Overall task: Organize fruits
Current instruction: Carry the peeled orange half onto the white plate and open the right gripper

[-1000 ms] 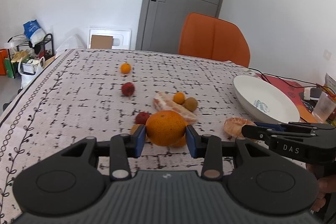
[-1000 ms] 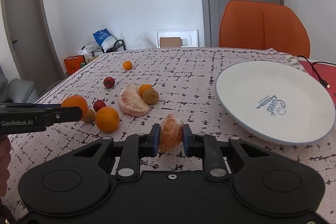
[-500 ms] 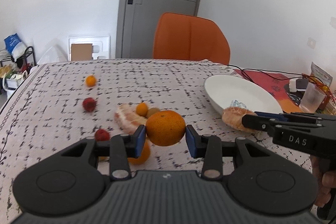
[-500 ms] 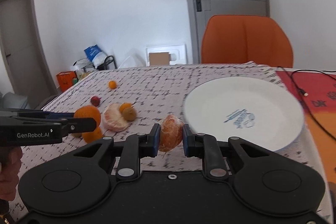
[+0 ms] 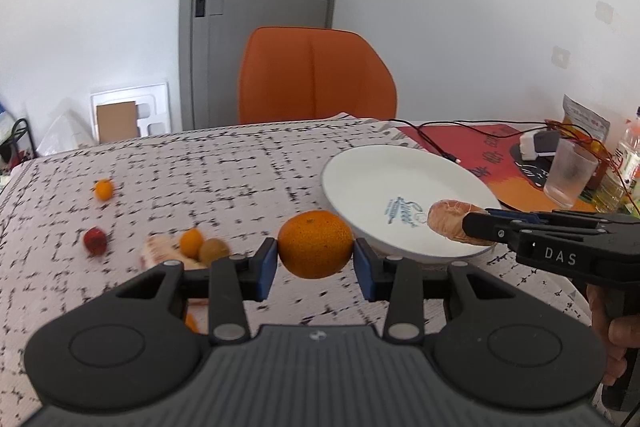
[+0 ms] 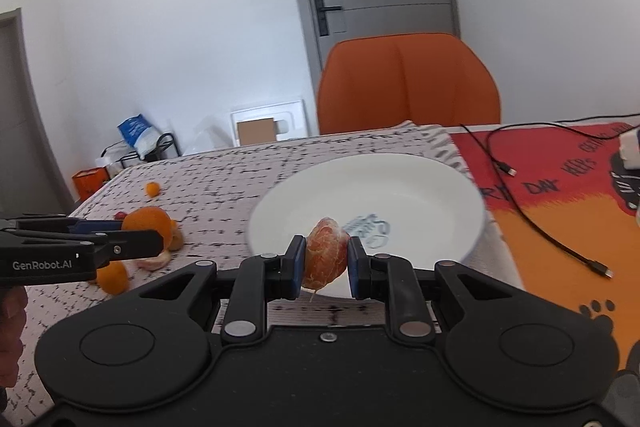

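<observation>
My left gripper (image 5: 315, 263) is shut on a whole orange (image 5: 315, 243) and holds it above the cloth, just left of the white plate (image 5: 360, 171). My right gripper (image 6: 323, 265) is shut on a peeled orange (image 6: 325, 253) held over the near rim of the plate (image 6: 420, 187); it also shows in the left wrist view (image 5: 450, 219). On the cloth to the left lie a peeled piece (image 5: 160, 255), a small orange (image 5: 191, 241), a brown fruit (image 5: 213, 250), a red fruit (image 5: 95, 241) and a far small orange (image 5: 104, 189).
An orange chair (image 5: 316, 75) stands behind the table. To the right of the plate lie a red mat (image 6: 560, 187) with a black cable (image 6: 552, 239), a plastic cup (image 5: 570, 173) and bottles (image 5: 624, 163). Another orange (image 6: 113, 277) lies under my left gripper.
Both grippers have moved right toward the plate with their fruit. The peeled orange is now over the plate's near rim; the whole orange is beside the plate's left edge.
</observation>
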